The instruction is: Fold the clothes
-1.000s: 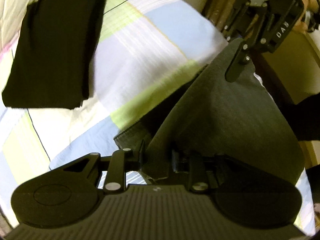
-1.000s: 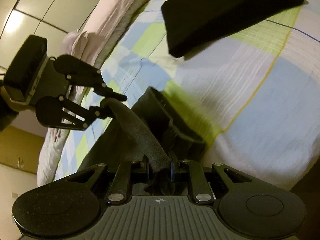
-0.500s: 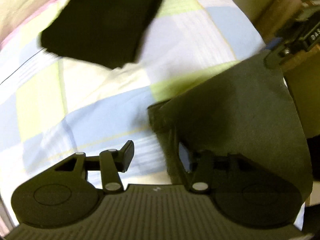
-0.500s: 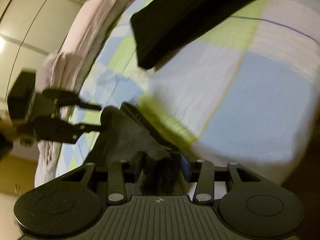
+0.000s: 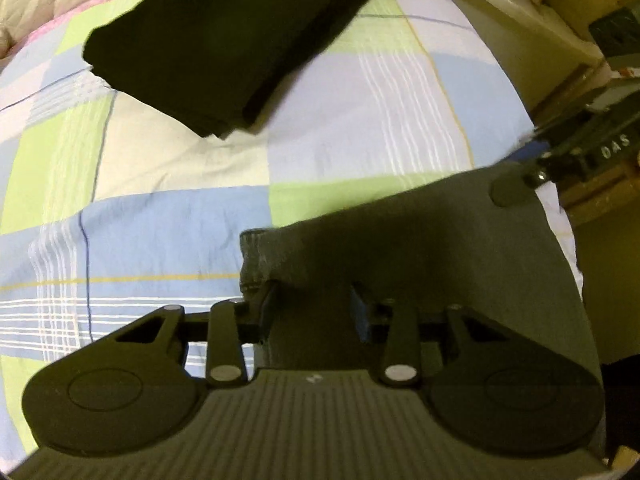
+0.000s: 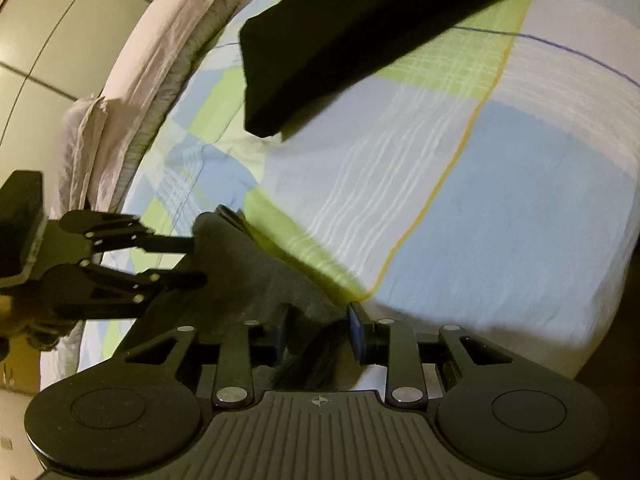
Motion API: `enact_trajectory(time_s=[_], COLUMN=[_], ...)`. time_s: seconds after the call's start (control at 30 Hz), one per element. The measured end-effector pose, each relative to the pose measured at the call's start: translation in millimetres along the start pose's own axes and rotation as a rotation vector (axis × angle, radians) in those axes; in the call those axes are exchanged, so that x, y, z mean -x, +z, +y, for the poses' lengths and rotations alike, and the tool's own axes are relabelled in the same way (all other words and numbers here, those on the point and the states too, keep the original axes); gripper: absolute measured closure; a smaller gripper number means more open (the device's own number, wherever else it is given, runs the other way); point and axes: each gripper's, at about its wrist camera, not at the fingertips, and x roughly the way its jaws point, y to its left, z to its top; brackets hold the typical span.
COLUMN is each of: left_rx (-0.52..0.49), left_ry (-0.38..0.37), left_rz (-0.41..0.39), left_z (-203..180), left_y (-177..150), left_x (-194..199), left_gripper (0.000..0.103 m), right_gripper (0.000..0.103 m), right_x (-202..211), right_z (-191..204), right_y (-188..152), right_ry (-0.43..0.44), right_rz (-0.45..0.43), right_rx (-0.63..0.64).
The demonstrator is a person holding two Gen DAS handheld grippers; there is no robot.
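Observation:
A dark grey garment (image 5: 420,240) lies flat on the checked bedsheet (image 5: 168,184) near the bed's front edge; it also shows in the right wrist view (image 6: 256,272). My left gripper (image 5: 314,306) is open, its jaws apart over the garment's near edge, not clamping it. My right gripper (image 6: 318,330) is open too, jaws apart over the garment's other end. Each gripper shows in the other's view: the right one (image 5: 516,188) at the garment's far corner, the left one (image 6: 192,260) at its far end. A folded black garment (image 5: 236,40) lies further up the bed.
A pale pink quilt (image 6: 132,92) is bunched along the bed's far side by a white wardrobe (image 6: 40,20). Wooden furniture (image 5: 592,92) stands close beyond the bed's right edge. The bed's front edge (image 6: 580,336) drops off to a dark floor.
Both grippers were shut on the grey garment a second ago, holding it lifted. They have opened and the garment now lies flat on the bed.

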Motion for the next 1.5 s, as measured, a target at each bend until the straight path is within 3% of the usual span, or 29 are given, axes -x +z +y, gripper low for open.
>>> enact_trajectory(time_s=[0.1,0.23,0.53,0.77,0.97,1.3,1.5], left_rx=[0.019,0.027,0.05,0.027,-0.054,-0.099,-0.121], left_ry=[0.045,0.099,0.163,0.2,0.3,0.52,0.673], left_rz=[-0.03,-0.069,-0.1,-0.143,-0.234,-0.386,-0.414], left_z=[-4.1,-15.9,-93.7,-167.8,-214.4,-247.6,-264.1], left_y=[-13.4,-43.7,-181.9,-266.4,-291.0,-294.0,-297.1], left_x=[22.0,56.2,120.1,131.7,106.6,41.3,23.4], left_gripper=[0.064,0.062,0.057,0.05,0.049,0.044,0.04], right_gripper=[0.073,0.054,0.054,0.054,0.054,0.054,0.054], right_x=[18.4,37.6,59.4,61.9,44.0,0.7,-9.2], right_z=[10.4,36.8,90.2,117.6,128.1,88.0,75.3], right_y=[-7.1,-31.3,-127.8,-183.4,-205.4,-221.8,-240.5], right_ry=[-0.024,-0.115,-0.175,-0.194,-0.192,-0.004,0.068], right_rz=[-0.03,-0.061,-0.034,-0.011,0.005,-0.146,-0.263], right_rx=[0.048,0.102,0.198,0.241,0.417,0.567,0.669])
